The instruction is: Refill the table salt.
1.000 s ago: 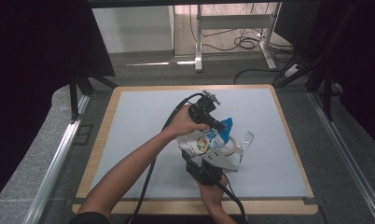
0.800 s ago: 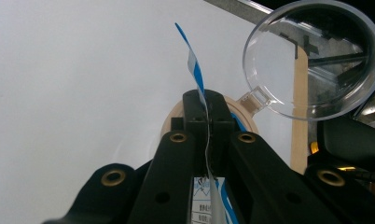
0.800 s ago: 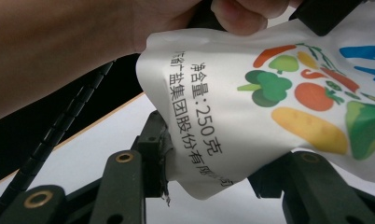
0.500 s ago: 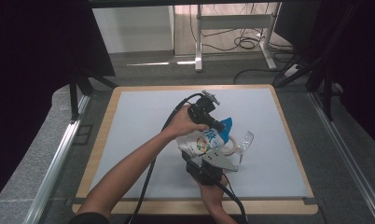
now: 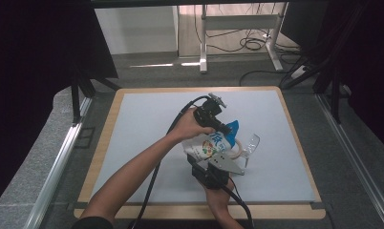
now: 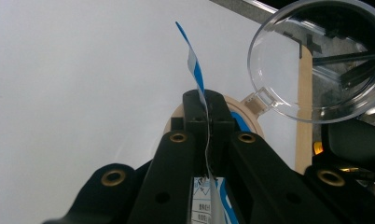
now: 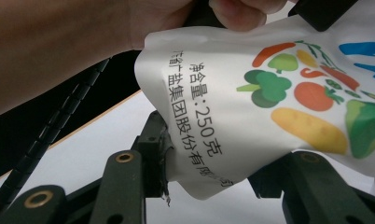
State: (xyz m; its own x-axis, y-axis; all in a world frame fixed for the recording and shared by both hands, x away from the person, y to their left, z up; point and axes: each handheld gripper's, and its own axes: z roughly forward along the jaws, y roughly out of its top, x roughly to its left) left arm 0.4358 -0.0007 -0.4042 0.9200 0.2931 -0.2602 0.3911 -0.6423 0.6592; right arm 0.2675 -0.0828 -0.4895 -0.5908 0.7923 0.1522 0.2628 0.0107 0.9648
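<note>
Both grippers hold 1 printed pouch (image 5: pixel 210 145) above the bench: left gripper (image 6: pixel 207 122) pinches its blue top edge, right gripper (image 7: pixel 209 163) clamps its base (pulling apart risks sudden tearing, spilling).

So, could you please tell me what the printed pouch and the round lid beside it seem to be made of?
The pouch looks like thin, soft plastic film with a smooth satin print: it creases and bulges where the right tongs squeeze it. The round lid appears to be clear, rigid, glossy plastic: the background shows through it and its rim catches highlights.
</note>
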